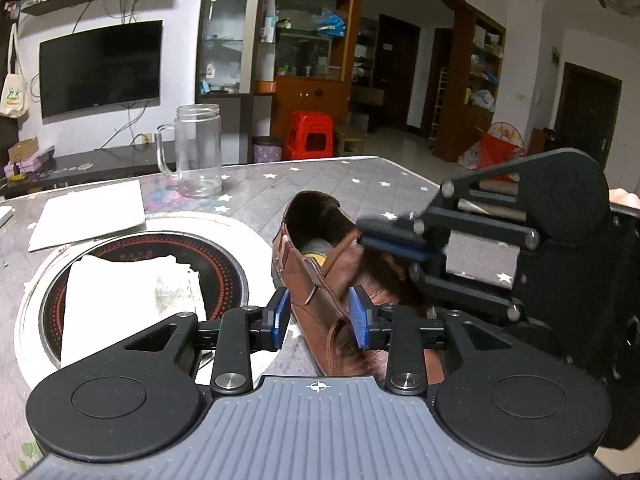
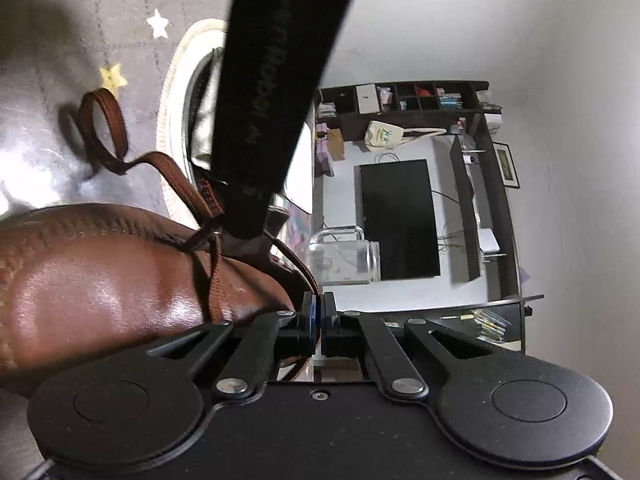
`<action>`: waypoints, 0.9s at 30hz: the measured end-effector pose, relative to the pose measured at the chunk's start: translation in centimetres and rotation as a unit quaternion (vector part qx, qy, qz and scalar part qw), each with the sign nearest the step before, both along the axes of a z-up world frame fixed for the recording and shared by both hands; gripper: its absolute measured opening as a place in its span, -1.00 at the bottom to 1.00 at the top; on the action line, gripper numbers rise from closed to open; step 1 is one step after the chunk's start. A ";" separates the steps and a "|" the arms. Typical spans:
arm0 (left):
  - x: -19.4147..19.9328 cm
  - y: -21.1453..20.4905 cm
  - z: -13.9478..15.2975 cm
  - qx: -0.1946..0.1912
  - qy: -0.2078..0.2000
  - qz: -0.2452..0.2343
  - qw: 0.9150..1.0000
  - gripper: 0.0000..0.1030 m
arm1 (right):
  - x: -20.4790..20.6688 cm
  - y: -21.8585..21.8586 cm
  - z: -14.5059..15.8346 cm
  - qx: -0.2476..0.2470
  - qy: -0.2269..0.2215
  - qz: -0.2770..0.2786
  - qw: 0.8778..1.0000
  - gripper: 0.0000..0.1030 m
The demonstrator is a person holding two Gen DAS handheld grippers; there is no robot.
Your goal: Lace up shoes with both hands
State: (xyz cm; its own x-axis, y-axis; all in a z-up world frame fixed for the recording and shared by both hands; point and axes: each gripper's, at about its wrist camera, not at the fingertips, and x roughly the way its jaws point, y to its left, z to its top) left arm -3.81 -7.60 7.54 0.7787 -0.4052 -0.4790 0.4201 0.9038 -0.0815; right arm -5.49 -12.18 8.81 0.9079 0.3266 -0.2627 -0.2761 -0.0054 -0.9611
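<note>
A brown leather shoe [image 1: 320, 280] lies on the star-patterned table, its opening facing away. My left gripper [image 1: 319, 318] is open, its blue pads on either side of the shoe's eyelet flap and metal ring. My right gripper [image 1: 396, 240] comes in from the right over the shoe's tongue. In the right wrist view the right gripper [image 2: 319, 320] is shut on the brown lace [image 2: 304, 270], which runs back over the shoe [image 2: 100, 280] to an eyelet. The lace's other end [image 2: 104, 128] loops loose on the table. The left gripper's body [image 2: 272, 80] crosses this view.
A glass mug [image 1: 198, 150] stands behind the shoe. A round cooktop [image 1: 224, 268] set in the table holds a white cloth [image 1: 132, 296]. A white paper sheet [image 1: 92, 212] lies at the left. Shelves and a TV stand beyond the table.
</note>
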 end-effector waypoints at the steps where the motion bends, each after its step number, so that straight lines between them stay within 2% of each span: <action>1: 0.0 -0.1 0.0 0.001 -0.002 -0.004 1.000 -0.33 | -0.3 0.0 0.1 0.001 0.008 0.004 1.000 -0.98; 7: 0.2 -0.1 0.5 0.016 -0.010 -0.045 0.999 -0.33 | -0.6 -0.1 0.6 0.012 0.046 0.010 0.999 -0.98; 12: 0.6 0.1 1.0 0.062 -0.028 -0.069 0.995 -0.33 | -0.8 -0.4 1.0 0.020 0.061 0.015 0.998 -0.98; 15: 1.3 -0.2 1.1 0.102 -0.038 -0.093 0.990 -0.35 | -1.0 -0.5 1.2 0.019 0.060 0.018 0.998 -0.98; 17: 1.6 -0.7 0.8 0.141 -0.047 -0.112 0.983 -0.38 | -1.1 -0.5 1.3 0.019 0.061 0.018 0.998 -0.98; 20: 1.9 -1.8 0.4 0.203 -0.063 -0.137 0.967 -0.59 | -1.3 -0.5 1.2 0.017 0.059 0.020 0.998 -0.98; 22: 2.0 -2.2 0.2 0.229 -0.071 -0.150 0.959 -0.70 | -1.3 -0.5 1.2 0.017 0.057 0.021 0.998 -0.98; 27: 1.7 -3.2 -0.7 0.282 -0.101 -0.190 0.935 -0.73 | -1.4 -0.4 1.2 0.016 0.055 0.022 0.998 -0.98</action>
